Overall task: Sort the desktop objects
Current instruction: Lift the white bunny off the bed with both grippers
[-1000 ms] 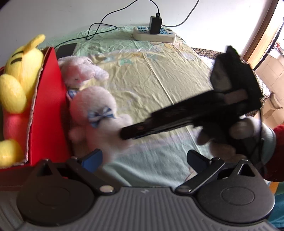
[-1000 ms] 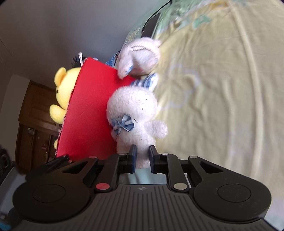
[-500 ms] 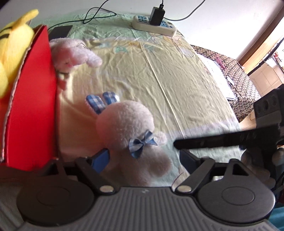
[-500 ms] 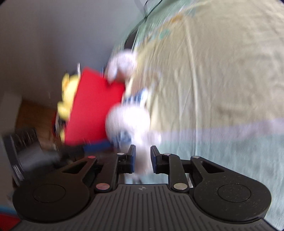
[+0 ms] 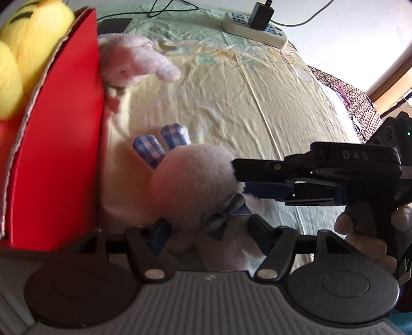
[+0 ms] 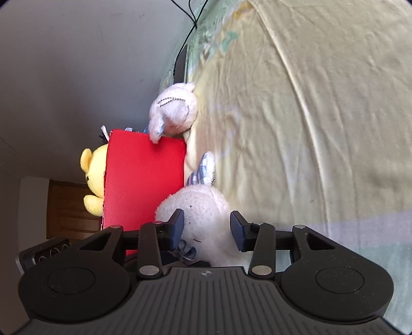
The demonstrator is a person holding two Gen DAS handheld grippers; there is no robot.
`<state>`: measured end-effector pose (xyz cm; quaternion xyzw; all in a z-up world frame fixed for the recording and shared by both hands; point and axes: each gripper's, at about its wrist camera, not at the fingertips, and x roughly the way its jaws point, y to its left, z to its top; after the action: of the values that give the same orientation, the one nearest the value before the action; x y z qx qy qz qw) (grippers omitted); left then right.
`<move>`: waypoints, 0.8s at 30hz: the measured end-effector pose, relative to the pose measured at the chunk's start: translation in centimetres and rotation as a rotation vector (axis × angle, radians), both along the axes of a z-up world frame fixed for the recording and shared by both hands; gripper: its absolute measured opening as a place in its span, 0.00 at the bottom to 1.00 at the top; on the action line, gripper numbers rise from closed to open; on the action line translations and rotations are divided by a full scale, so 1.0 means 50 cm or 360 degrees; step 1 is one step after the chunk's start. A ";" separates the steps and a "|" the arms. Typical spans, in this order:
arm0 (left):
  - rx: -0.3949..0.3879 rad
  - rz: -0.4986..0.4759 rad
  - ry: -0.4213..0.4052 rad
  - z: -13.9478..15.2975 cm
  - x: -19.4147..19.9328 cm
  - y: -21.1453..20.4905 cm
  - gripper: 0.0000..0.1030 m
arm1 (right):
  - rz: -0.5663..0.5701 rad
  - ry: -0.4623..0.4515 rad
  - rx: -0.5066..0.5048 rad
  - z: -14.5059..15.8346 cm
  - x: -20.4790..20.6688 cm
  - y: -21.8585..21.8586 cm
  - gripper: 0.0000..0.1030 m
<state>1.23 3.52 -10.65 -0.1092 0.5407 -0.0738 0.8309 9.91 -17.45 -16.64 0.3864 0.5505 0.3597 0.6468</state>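
Wrinkled pale yellow bedding (image 5: 257, 108) formed the work surface, with a white wall behind it. On it lay a white plush rabbit (image 5: 195, 185) with blue checked ears and a blue bow, just beside the red cardboard box (image 5: 59, 144).

The rabbit was judged light, soft and easily squashed, with no risk of breakage; the fur was thought likely to slip from a shallow pinch, so a deep hold across the round head or the body was judged best, and the thin ears and bow were considered poor places to grip.

The left gripper (image 5: 206, 232) was seen spread wide, its fingers at either side of the rabbit's lower body without clearly pressing it. The right gripper (image 6: 207, 229) was likewise spread around the head; whether its pads touched the fur could not be told.

A yellow plush toy (image 5: 23, 51) was already seen in the box. A 2nd pale plush toy (image 5: 131, 59) rested against the box wall farther back, well apart from the rabbit. A power strip (image 5: 255, 28) with a charger and cables lay at the far edge, and a dark phone (image 5: 113, 24) lay behind the box. The tall box wall was judged the main obstacle, since the rabbit would have to be lifted over it.
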 end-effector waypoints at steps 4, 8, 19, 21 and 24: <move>-0.0014 0.0003 -0.0002 -0.002 -0.001 -0.001 0.68 | -0.0007 0.0085 0.0048 -0.013 0.001 -0.007 0.44; 0.0026 -0.0043 -0.0028 0.001 -0.006 -0.014 0.67 | -0.0019 0.0131 0.0073 -0.016 -0.006 -0.014 0.45; 0.0049 -0.0162 -0.0109 0.021 -0.030 -0.039 0.66 | 0.0014 0.0085 0.0097 0.019 -0.060 -0.034 0.45; 0.0042 -0.0187 -0.0119 0.023 -0.035 -0.044 0.66 | -0.0014 0.0072 0.0093 0.024 -0.073 -0.041 0.45; 0.0032 -0.0225 -0.0143 0.029 -0.045 -0.051 0.66 | -0.0056 0.0049 0.0097 0.031 -0.091 -0.052 0.45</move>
<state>-1.00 0.97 -9.21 -0.0590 0.5098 -0.1317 0.8481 5.38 -20.05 -15.07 0.4210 0.5422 0.3590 0.6324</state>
